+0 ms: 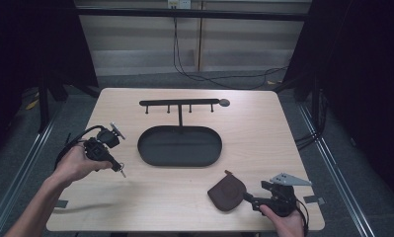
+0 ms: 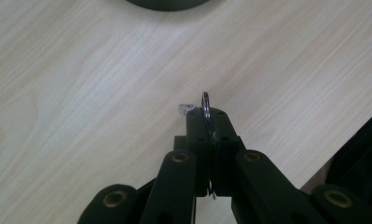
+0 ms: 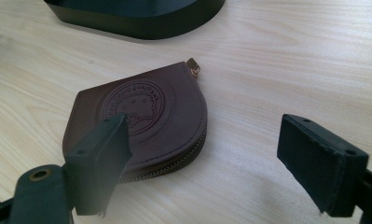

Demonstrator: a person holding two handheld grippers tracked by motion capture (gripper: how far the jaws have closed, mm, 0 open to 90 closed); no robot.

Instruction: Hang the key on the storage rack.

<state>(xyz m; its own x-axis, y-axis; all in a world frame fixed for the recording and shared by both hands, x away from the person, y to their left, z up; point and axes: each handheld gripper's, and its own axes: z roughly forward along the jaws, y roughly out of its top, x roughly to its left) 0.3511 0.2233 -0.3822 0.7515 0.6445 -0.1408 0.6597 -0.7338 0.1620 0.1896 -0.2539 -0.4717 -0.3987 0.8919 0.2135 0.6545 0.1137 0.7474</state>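
Key ring (image 2: 205, 106), perhaps keyed, half-hidden between jaws.

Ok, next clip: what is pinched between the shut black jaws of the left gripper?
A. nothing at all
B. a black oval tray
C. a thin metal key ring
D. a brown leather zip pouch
C: in the left gripper view the left gripper has its jaws closed together on a thin metal key ring, whose loop sticks up above them, over the pale wooden table.
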